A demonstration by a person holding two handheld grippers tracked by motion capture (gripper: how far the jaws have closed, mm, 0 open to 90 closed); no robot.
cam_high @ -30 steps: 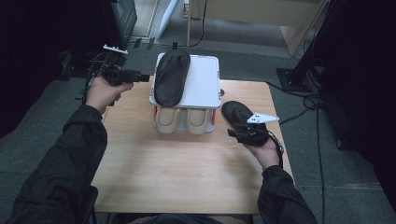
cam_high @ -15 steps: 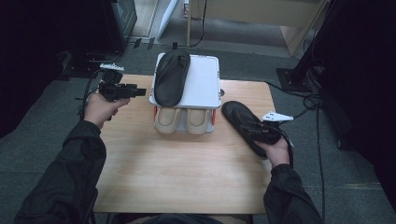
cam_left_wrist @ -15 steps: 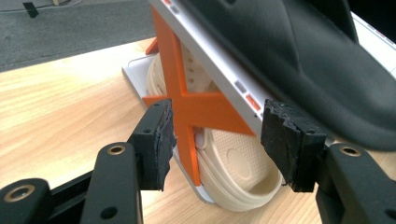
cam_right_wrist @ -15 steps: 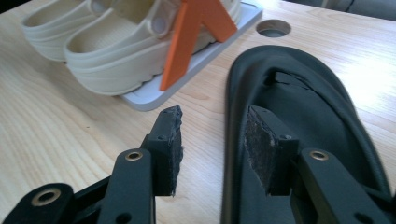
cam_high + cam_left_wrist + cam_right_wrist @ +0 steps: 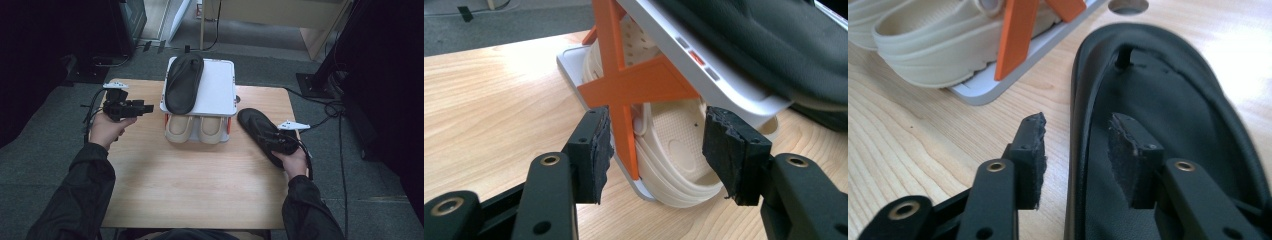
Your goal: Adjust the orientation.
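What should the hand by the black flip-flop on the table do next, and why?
Probably close the right tool a little more. Its jaws have just been closing and straddle the side rim of the black flip-flop, one pad outside, one on the footbed, with gaps left. A firm grip would let it join its mate on the rack.

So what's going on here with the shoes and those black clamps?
A person at a wooden table holds a two-jaw gripper in each hand. The right gripper straddles the side edge of a black flip-flop lying on the table; its jaws have just been closing but aren't pressing yet. The left gripper hangs open beside a small white rack, which carries the other black flip-flop on top and beige clogs below.
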